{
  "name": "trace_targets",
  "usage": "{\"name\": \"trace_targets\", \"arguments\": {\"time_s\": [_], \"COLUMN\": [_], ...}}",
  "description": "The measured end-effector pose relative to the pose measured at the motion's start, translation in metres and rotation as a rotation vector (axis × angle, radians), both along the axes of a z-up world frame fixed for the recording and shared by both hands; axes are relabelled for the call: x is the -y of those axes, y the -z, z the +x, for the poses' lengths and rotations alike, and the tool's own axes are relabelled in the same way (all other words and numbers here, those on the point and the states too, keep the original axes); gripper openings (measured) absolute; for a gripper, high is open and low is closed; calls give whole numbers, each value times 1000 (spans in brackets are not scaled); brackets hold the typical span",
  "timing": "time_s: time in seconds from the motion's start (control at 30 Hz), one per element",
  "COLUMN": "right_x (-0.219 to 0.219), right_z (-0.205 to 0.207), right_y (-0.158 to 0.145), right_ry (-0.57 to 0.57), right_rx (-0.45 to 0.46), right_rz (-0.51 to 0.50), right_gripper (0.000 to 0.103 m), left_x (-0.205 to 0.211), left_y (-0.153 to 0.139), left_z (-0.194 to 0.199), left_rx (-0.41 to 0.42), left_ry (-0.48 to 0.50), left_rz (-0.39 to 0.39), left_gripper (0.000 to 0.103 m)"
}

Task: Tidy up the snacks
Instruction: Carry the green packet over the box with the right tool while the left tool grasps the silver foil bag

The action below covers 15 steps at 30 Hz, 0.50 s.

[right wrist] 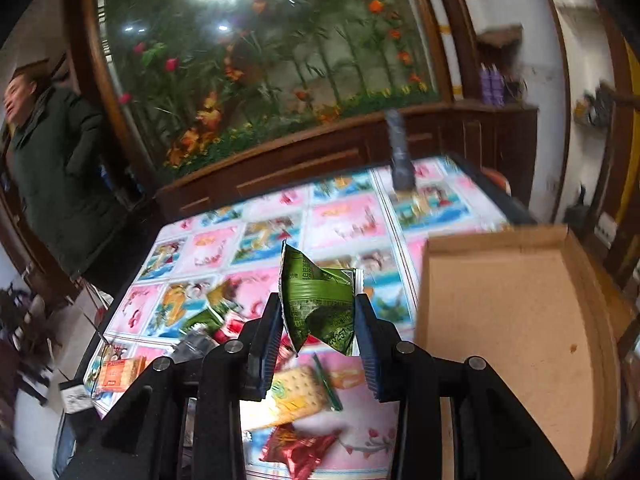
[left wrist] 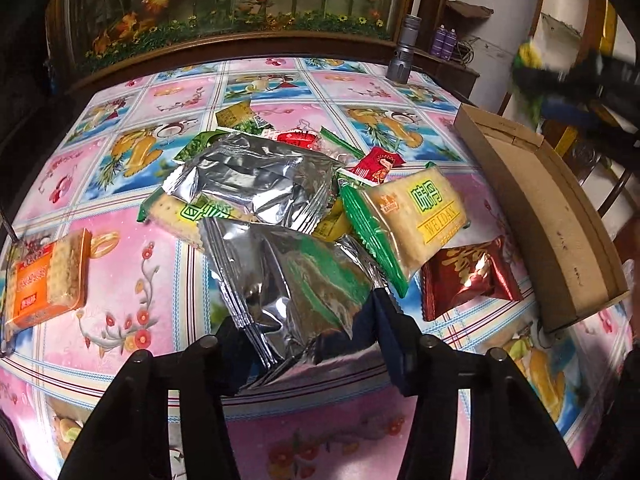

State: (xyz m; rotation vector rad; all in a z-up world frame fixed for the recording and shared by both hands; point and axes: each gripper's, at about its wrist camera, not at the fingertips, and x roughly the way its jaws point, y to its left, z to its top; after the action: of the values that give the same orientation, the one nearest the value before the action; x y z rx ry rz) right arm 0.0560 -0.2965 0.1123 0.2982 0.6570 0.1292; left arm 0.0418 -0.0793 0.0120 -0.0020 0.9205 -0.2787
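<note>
Holding a crumpled green packet (right wrist: 318, 304) in my right gripper (right wrist: 320, 320), clenched on both sides and raised above the table (right wrist: 348, 216), beside the cardboard tray (right wrist: 516, 320). My left gripper (left wrist: 304, 320) is grasping a silver pouch (left wrist: 296, 280) at its near edge; pads are pressing on it. Lying on the cloth: second silver pouch (left wrist: 248, 176), Weidan cracker pack (left wrist: 408, 216), red foil pack (left wrist: 468, 280), orange cracker pack (left wrist: 44, 280) off to the left, small red sachets (left wrist: 376, 164). Standing at the far edge: grey flashlight (left wrist: 404, 48).
</note>
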Motion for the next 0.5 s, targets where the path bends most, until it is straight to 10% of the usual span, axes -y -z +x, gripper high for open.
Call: {"name": "trace_targets", "arguments": {"time_s": [0.5], "right_x": [80], "right_z": [17], "right_y": [22], "right_ry": [188], "right_rx": [-87], "right_rz": [-2], "right_gripper": [38], "left_x": [1], "left_y": [-10], "left_z": [-6], "left_rx": [-29], "left_ry": [24], "left_rz": [-85], "left_gripper": [43]}}
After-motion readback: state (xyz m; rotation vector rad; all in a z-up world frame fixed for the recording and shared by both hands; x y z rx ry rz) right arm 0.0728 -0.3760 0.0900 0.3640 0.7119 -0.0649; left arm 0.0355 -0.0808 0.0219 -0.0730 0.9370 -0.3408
